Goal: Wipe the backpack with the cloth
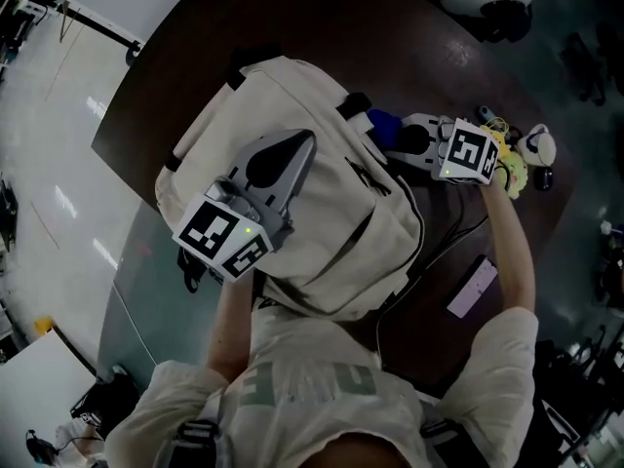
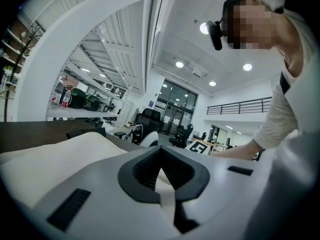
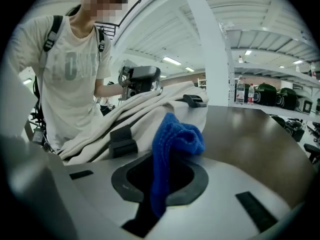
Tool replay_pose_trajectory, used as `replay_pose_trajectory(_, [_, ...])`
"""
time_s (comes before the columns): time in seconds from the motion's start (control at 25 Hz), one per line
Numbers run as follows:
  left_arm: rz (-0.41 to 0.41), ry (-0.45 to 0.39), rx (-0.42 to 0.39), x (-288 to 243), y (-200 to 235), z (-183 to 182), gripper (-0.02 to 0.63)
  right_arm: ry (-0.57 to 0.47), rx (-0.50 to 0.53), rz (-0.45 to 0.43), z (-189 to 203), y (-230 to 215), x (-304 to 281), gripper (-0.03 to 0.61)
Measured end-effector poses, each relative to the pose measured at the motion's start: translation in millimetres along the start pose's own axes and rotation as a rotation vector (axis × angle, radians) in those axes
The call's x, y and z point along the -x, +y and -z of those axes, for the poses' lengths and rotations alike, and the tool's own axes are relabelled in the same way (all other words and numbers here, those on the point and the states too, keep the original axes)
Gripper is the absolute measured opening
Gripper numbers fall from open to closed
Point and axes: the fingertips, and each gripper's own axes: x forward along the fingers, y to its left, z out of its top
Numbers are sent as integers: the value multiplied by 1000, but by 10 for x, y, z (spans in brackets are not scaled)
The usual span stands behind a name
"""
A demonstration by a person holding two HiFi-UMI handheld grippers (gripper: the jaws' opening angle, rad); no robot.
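Blue cloth (image 3: 175, 139) is hanging clamped in the right gripper (image 3: 167, 174), right of the backpack (image 1: 331, 242); left gripper (image 2: 161, 156) is pinching its cream fabric, jaws nearly together.

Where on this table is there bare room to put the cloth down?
Bare dark table lies beyond the backpack, toward the far rim, and in a strip along its left side. It is crowded by the right gripper, which holds the blue cloth: plush toys and a flat pale card.
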Motion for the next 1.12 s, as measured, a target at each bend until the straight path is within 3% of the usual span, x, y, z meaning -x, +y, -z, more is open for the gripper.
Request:
replay_pose_trajectory(0.2, [-2,14,-11,-20,-14,18,-3,2,-32,37,126,210,134,41])
replay_pose_trajectory(0.4, [-24,46,-71,-41,-53,49,-3,4,-56,-26,219,547,184,41])
replay_pose_trajectory(0.52, [-35,57,-99,-59,-57,60,-3,-15,-68,-17,235,694,204,41])
replay_pose_trajectory(0.72, [-33,58,-97,-60,-59,75,-3,-30,-66,33,334,857,262,41])
replay_pose_trajectory(0.92, [-31,56,-98,-52,-63,66,-3,27,-108,-30,525,1208,310,41])
replay_pose_trajectory(1.12, [-41,60,-111,-62,-67,75,-3,19,-146,-22,602,1436,367,41])
